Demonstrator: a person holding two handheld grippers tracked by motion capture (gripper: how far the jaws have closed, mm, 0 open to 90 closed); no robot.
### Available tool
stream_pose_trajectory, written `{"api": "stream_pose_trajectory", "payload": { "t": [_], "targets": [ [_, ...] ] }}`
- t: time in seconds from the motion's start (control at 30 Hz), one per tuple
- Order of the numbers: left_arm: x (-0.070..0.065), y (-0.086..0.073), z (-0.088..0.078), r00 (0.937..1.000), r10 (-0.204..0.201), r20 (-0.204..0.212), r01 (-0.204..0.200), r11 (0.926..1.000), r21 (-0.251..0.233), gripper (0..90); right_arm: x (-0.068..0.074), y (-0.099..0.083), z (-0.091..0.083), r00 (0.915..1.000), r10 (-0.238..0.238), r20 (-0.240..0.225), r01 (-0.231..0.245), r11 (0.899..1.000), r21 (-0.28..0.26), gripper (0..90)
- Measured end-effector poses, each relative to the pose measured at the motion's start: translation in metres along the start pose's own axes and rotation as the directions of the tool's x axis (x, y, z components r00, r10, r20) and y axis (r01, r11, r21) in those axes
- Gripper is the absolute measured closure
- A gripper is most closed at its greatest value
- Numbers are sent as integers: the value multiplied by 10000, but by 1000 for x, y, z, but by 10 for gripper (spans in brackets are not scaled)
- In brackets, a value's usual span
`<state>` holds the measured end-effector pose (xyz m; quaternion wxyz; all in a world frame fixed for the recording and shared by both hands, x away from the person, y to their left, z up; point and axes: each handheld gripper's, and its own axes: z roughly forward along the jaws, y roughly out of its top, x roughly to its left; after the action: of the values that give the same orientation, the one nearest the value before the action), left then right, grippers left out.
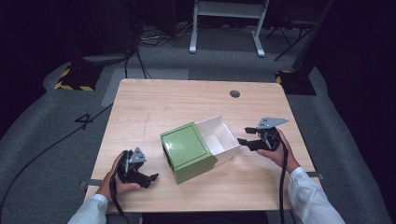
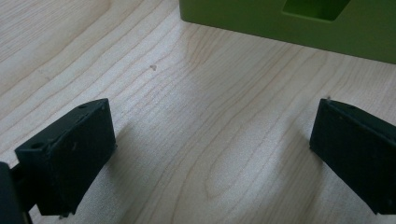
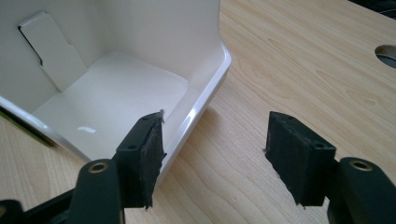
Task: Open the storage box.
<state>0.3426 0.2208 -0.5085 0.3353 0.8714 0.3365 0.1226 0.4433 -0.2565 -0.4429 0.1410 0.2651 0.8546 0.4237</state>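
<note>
High view: green box [image 1: 187, 151] sits mid-worktop [image 1: 196, 100], with a white drawer [image 1: 219, 138] pulled partway out of it toward the right. Drawer looks empty, with a divider inside. Right gripper [image 1: 246, 136] is just beside the drawer's right end, held in the person's right hand [image 1: 275, 151], jaws partly open, nothing between them. Left gripper [image 1: 152, 178] rests low on the worktop left of the box, near it but apart, in the left hand [image 1: 119, 179].

Right gripper view: jaws stand moderately apart. One jaw overlaps the drawer's [image 3: 116, 88] rim in the picture; whether it touches the rim, cannot tell. The other is over bare wood. No pad presses the rim, nothing gripped. White inner wall has a folded tab at upper left. Cable hole [image 3: 387, 55] sits at the far right edge.

Left gripper view: jaws wide, bare wood between them, holding nothing. Green box [image 2: 299, 23] side with a cut-out slot lies ahead, clear of the jaws.

Floor beyond the worktop is grey, with cables and a white frame's legs [image 1: 226, 28].
</note>
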Motion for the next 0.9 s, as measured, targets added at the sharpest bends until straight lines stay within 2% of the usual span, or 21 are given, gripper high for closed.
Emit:
{"api": "stream_pose_trajectory", "payload": {
  "t": [0.43, 0.9],
  "targets": [
    [0, 0, 0, 10000, -2, 0, 2, 10000, -2, 4, -2, -2, -20, 9988, -111, 470, 112, 9999, -9, 318],
    [0, 0, 0, 10000, 6, 5, -6, 10000, -6, 5, 5, -8, -34, 9949, -433, 906, 414, 9989, 234, 220]
  ]
}}
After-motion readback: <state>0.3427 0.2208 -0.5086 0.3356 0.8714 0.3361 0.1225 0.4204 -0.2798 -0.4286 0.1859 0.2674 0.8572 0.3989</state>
